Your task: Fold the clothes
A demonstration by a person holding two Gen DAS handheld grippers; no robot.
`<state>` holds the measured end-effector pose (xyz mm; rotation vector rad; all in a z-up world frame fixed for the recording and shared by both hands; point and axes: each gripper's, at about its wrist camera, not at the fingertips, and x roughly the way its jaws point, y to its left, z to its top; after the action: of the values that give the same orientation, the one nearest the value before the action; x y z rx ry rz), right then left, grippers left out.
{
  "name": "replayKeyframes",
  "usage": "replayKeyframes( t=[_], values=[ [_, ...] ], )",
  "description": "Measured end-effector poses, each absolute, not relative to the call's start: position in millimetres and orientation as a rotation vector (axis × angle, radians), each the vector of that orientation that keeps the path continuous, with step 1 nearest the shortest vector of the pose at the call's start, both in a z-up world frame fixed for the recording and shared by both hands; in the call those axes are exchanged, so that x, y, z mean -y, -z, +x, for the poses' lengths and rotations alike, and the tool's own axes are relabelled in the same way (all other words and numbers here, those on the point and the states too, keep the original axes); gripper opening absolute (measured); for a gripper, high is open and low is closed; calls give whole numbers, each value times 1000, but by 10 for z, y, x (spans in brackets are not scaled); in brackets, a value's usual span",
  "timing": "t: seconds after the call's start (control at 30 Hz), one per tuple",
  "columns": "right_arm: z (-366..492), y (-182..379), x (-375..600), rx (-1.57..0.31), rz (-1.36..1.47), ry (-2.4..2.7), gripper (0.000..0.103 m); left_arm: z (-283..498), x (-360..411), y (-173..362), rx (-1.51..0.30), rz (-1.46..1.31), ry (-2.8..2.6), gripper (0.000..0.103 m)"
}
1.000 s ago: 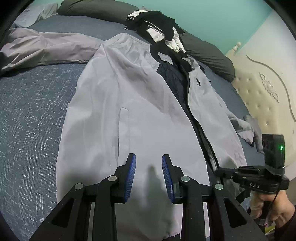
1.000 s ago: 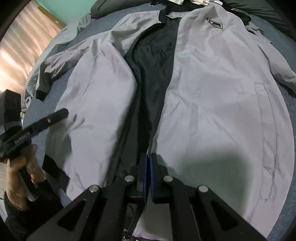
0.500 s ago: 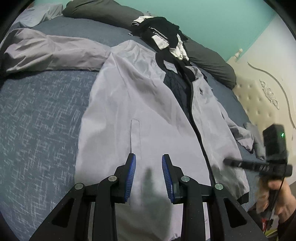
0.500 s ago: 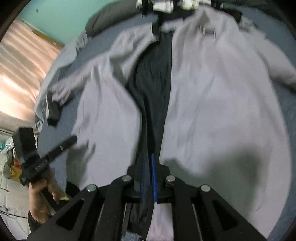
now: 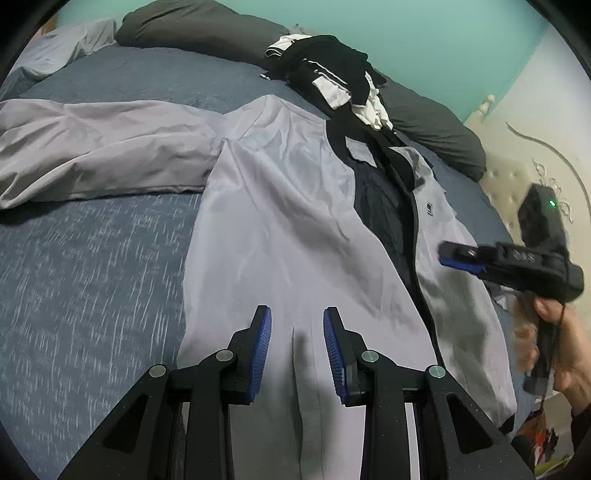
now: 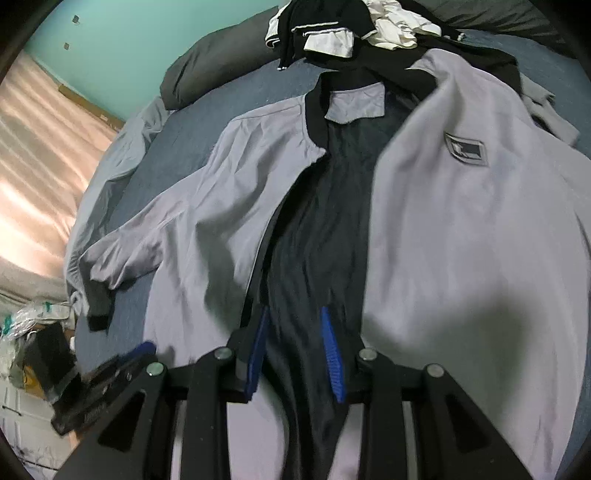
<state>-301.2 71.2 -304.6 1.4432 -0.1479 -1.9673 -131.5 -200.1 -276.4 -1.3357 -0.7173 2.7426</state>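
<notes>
The grey jacket (image 5: 295, 229) lies face-up on the bed (image 5: 92, 258), unzipped w/ dark lining (image 6: 325, 221) showing down the middle, one sleeve (image 5: 103, 158) stretched to 9 o'clock, prob. spread flat so the panels and sleeves can be folded in cleanly. Left gripper (image 5: 297, 343) hovers over the hem at 6 o'clock, fingers apart, holding nothing; right gripper (image 6: 295, 350) also apart and empty over the lining strip. No containers in view, only a heap of black-and-white clothes (image 5: 332, 77) at 12 o'clock by the dark pillows (image 5: 199, 26).
</notes>
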Motion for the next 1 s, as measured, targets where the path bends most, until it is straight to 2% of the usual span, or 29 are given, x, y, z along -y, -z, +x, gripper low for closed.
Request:
replayKeyframes(
  t=[0.3,0.47,0.7,0.73,0.8,0.87,1.0],
  values=[
    [-3498,3271,-195,88,1479,1993,32,-1555,2022,2776,740,-1327,-2733,32],
    [-3633,3335,0,66,1475,1998,33,-1584,2098,2817,772,-1349,-2739,36],
    [-3735,3446,214,0,1477,1993,33,-1643,2099,2883,770,-1379,-2738,37],
    [-3744,3456,236,-9,1476,1992,32,-1652,2094,2884,766,-1381,-2741,37],
    [-3746,3459,273,-42,1469,1994,17,-1667,2085,2890,762,-1383,-2743,37],
    [-3745,3449,295,-73,1457,2001,9,-1680,2078,2897,760,-1384,-2742,37],
    [-3756,3358,254,-92,1429,2033,4,-1686,2052,2915,754,-1390,-2732,37]
  ],
)
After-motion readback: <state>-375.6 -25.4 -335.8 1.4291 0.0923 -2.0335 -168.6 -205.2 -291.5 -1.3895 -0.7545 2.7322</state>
